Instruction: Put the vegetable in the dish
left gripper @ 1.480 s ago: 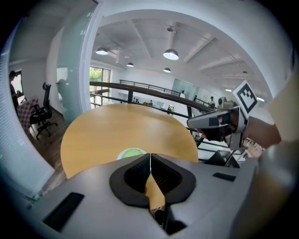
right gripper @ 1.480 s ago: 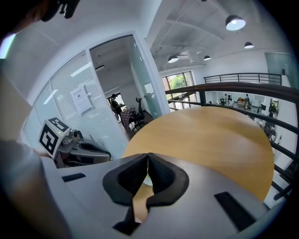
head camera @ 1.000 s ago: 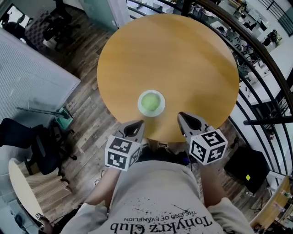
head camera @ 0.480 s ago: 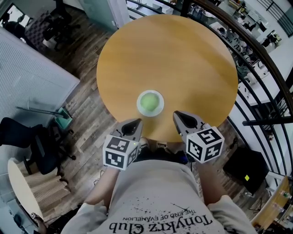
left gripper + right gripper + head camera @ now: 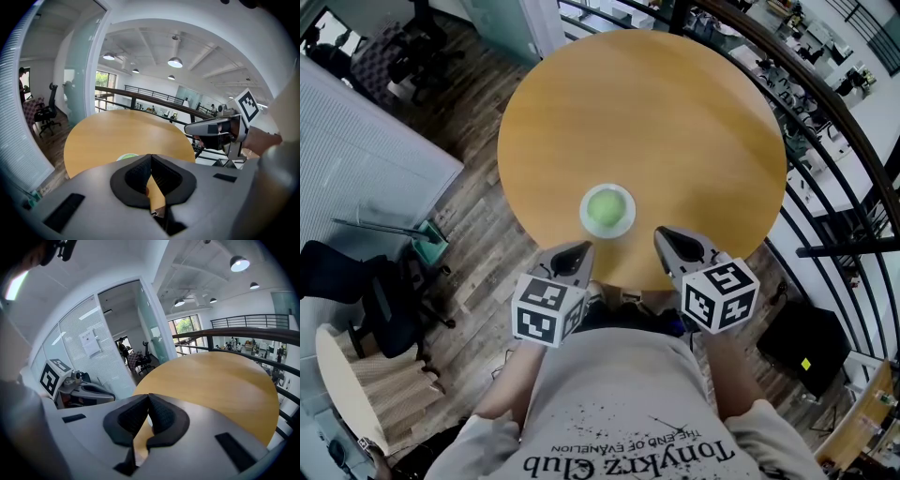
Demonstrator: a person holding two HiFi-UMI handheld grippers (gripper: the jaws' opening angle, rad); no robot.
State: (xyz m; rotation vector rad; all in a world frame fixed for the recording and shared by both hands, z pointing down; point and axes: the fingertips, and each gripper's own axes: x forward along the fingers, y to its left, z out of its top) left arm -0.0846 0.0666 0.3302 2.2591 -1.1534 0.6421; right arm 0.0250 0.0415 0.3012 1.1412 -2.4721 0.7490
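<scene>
Vegetable: one round, pale green item, lying inside the dish, which is white and round; the item fills most of its middle. The dish stands on the round wooden table, close to the near edge on the person's side and somewhat left of that edge's middle. No other item is seen on the table top. Left gripper: jaws together, pads meeting at the tip, nothing between them, as its own view confirms. In the head view its tip lies at the table's near edge, just short of the dish and to its left, clear of the rim. Right gripper: jaws likewise closed on each other and empty in its own view. Its tip overlaps the near edge of the table to the right of the dish, apart from it. Both grippers point away from the person and somewhat downward, one on each side of the dish, with the marker cubes toward the body. The left gripper view shows a sliver of the dish just over that gripper's housing. Surroundings: a wooden floor below the table, a black office chair at the left, and a dark railing curving along the right.
</scene>
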